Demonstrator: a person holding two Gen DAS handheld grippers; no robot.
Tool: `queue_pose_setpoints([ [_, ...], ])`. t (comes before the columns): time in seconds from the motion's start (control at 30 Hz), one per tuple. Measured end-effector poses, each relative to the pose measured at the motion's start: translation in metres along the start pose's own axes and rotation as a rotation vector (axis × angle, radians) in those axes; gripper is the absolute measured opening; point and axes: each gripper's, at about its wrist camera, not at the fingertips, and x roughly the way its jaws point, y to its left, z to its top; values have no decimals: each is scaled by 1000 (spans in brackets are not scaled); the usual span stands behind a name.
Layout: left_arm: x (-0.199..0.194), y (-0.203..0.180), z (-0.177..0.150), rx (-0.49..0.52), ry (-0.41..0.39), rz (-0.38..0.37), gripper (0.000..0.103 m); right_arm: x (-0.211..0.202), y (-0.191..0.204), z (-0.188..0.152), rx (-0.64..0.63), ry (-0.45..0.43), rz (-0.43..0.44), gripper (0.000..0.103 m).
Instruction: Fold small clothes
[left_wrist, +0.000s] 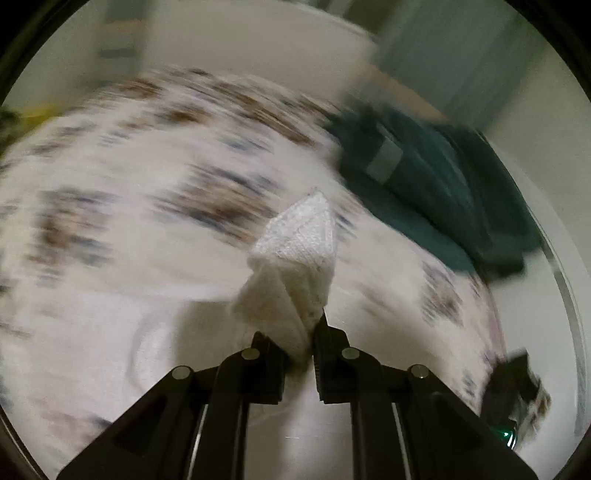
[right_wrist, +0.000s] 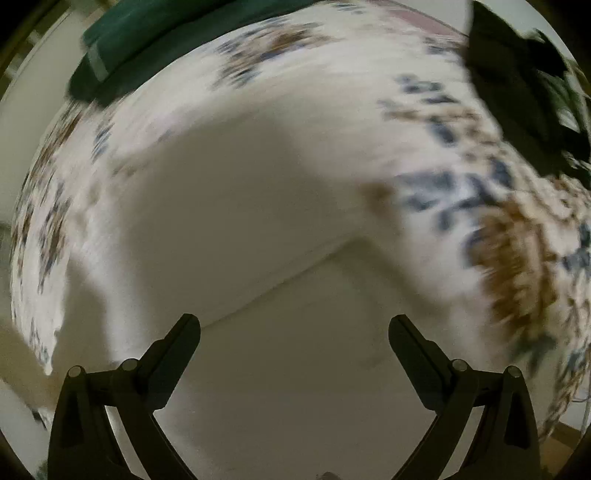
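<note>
In the left wrist view, one left gripper (left_wrist: 308, 332) has its two black fingers (left_wrist: 266, 365) drawn almost together on one small white cloth (left_wrist: 295, 254), a knitted piece that stands up from the jaws in a folded peak over the middle of the scene. Beneath it lies one large white sheet with brown and blue flowers (left_wrist: 147, 177), so smeared by blur that the print reads only as streaks. To the far right sits one dark green folded textile (left_wrist: 436, 184) with a pale grey tag; its edges are soft and its far end runs out of sharpness. At the near right edge one dark object (left_wrist: 513, 384) shows, cut off by the lens rim and too blurred to name, with a small green glint below it. In the right wrist view, one right gripper (right_wrist: 293, 332) points down at the sheet (right_wrist: 258, 147) with its two fingers (right_wrist: 177, 354) spread wide apart and nothing between them; a plain white area of bedding with one fold line lies under them. The green textile (right_wrist: 147, 44) appears at the far left, partly cut by the frame. One black shape (right_wrist: 524, 81) sits at the far right, blurred and clipped. The white cloth is not seen in this view.
</note>
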Motion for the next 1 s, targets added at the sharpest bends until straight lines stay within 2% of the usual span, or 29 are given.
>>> queue_pose_setpoints([
  [0.1, 50, -82, -29, 56, 88, -62, 11, -3, -49, 21, 40, 3, -23, 103],
  [0.2, 89, -144, -57, 122, 187, -56, 15, -6, -94, 38, 63, 24, -34, 103],
  [0.27, 99, -168, -67, 181, 207, 3, 24, -9, -120, 42, 76, 43, -31, 103],
  [0.33, 97, -174, -74, 209, 199, 20, 45, -15, -143, 49, 87, 69, -11, 103],
  [0.37, 93, -171, -79, 216, 188, 43, 52, -18, -150, 50, 85, 87, 4, 103],
  [0.4, 90, -166, -83, 227, 177, 76, 68, -22, -156, 52, 82, 105, 29, 103],
  [0.43, 83, -158, -86, 232, 164, 103, 75, -28, -160, 51, 84, 110, 64, 98],
  [0.47, 74, -145, -91, 237, 143, 149, 76, -33, -162, 54, 79, 111, 129, 91],
  [0.5, 66, -129, -97, 236, 127, 187, 76, -37, -160, 54, 68, 115, 159, 72],
  [0.53, 57, -109, -104, 236, 117, 235, 77, -37, -155, 57, 46, 131, 180, 64],
  [0.67, 34, -24, -145, 245, 160, 469, 78, -30, -116, 73, -32, 161, 302, 64],
  [0.8, 31, 45, -185, 175, 268, 619, 78, 2, -64, 100, -116, 178, 343, 64],
  [0.87, 32, 63, -197, 136, 286, 631, 78, 32, -35, 115, -144, 222, 328, 64],
  [0.93, 37, 73, -207, 105, 295, 619, 95, 52, -17, 126, -144, 246, 344, 64],
  [0.97, 39, 75, -208, 94, 295, 618, 98, 61, -11, 131, -139, 257, 352, 64],
  [1.0, 43, 78, -209, 72, 295, 612, 103, 66, -4, 135, -139, 262, 369, 59],
])
